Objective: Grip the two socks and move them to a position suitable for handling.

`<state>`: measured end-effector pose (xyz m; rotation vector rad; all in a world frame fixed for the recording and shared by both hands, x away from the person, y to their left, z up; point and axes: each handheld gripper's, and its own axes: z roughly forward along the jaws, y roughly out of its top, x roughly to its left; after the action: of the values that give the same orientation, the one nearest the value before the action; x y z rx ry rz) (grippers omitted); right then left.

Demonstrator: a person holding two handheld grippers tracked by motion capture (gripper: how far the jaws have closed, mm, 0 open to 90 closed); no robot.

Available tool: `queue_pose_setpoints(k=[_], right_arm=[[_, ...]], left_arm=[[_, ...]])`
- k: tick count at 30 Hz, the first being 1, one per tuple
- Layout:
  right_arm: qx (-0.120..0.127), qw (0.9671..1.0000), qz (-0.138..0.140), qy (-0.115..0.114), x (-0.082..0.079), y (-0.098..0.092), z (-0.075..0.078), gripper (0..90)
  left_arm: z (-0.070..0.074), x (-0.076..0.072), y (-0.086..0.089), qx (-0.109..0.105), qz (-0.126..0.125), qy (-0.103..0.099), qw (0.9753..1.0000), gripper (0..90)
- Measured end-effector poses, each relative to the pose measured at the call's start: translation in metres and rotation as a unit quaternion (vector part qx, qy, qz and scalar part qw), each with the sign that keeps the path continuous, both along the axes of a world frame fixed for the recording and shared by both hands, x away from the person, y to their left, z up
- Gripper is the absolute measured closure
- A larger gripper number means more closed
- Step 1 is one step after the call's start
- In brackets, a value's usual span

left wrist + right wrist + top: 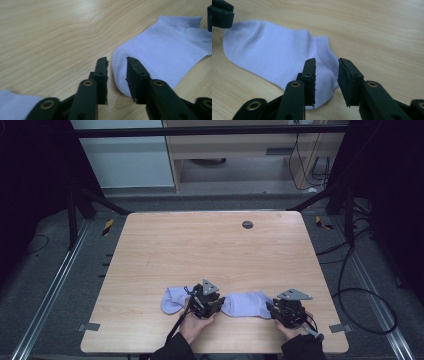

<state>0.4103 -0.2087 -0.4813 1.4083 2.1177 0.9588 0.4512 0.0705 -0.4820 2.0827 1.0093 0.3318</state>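
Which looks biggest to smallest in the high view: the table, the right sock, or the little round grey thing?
1. table
2. right sock, partly hidden by the left gripper
3. round grey thing, which sits farther from the camera

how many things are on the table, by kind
Pale lilac ankle socks: 2, the left sock and the right sock
Black two-jaw grippers: 2, the left gripper and the right gripper, both open
Dark round grommet in the wooden table: 1
Total: 5
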Motion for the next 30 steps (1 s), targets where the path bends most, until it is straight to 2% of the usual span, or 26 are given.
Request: queue_pose_setpoints(k=[1, 2, 4, 5, 7, 9, 11, 13, 14, 16, 22, 30], right_arm=[[0.000, 1.0000, 0.000, 0.000, 0.000, 0.000, 0.000, 66.1], [0.010, 0.9998, 0.002, -0.014, 0.000, -0.001, 0.004, 63.6], [0.016, 0.9995, 0.007, -0.025, 0.001, -0.001, 0.007, 61.4], [0.022, 0.9993, 0.009, -0.029, 0.001, 0.001, 0.009, 60.4], [0.026, 0.9989, 0.014, -0.035, 0.002, 0.004, 0.013, 58.7], [0.029, 0.9987, 0.018, -0.037, 0.002, 0.005, 0.014, 58.2], [0.031, 0.9981, 0.031, -0.044, 0.004, 0.012, 0.018, 57.2], [0.034, 0.9976, 0.038, -0.046, 0.005, 0.015, 0.020, 56.7], [0.034, 0.9976, 0.038, -0.046, 0.005, 0.015, 0.020, 56.7], [0.039, 0.9970, 0.048, -0.047, 0.008, 0.022, 0.023, 56.2], [0.044, 0.9955, 0.068, -0.049, 0.012, 0.034, 0.029, 55.4], [0.049, 0.9929, 0.096, -0.051, 0.021, 0.059, 0.037, 56.5]], left_arm=[[0.000, 0.000, 0.000, 0.000, 0.000, 0.000, 1.0000, 65.9], [0.007, 0.000, 0.005, -0.003, -0.001, -0.009, 1.0000, 62.4], [0.015, 0.001, 0.011, -0.001, 0.000, -0.019, 0.9998, 58.0], [0.015, 0.001, 0.011, -0.001, 0.000, -0.019, 0.9998, 56.0], [0.027, 0.001, 0.022, 0.002, 0.003, -0.029, 0.9996, 52.2], [0.030, 0.002, 0.026, 0.004, 0.003, -0.033, 0.9994, 48.9], [0.038, 0.001, 0.041, 0.006, 0.006, -0.043, 0.9990, 45.6], [0.041, 0.002, 0.052, 0.001, 0.008, -0.040, 0.9992, 43.1], [0.041, 0.002, 0.052, 0.001, 0.008, -0.040, 0.9992, 42.6], [0.045, 0.001, 0.071, 0.000, 0.020, -0.042, 0.9989, 41.2], [0.048, -0.003, 0.111, -0.005, 0.055, -0.043, 0.9975, 39.8], [0.042, -0.011, 0.159, -0.001, 0.108, -0.040, 0.9934, 39.7]])
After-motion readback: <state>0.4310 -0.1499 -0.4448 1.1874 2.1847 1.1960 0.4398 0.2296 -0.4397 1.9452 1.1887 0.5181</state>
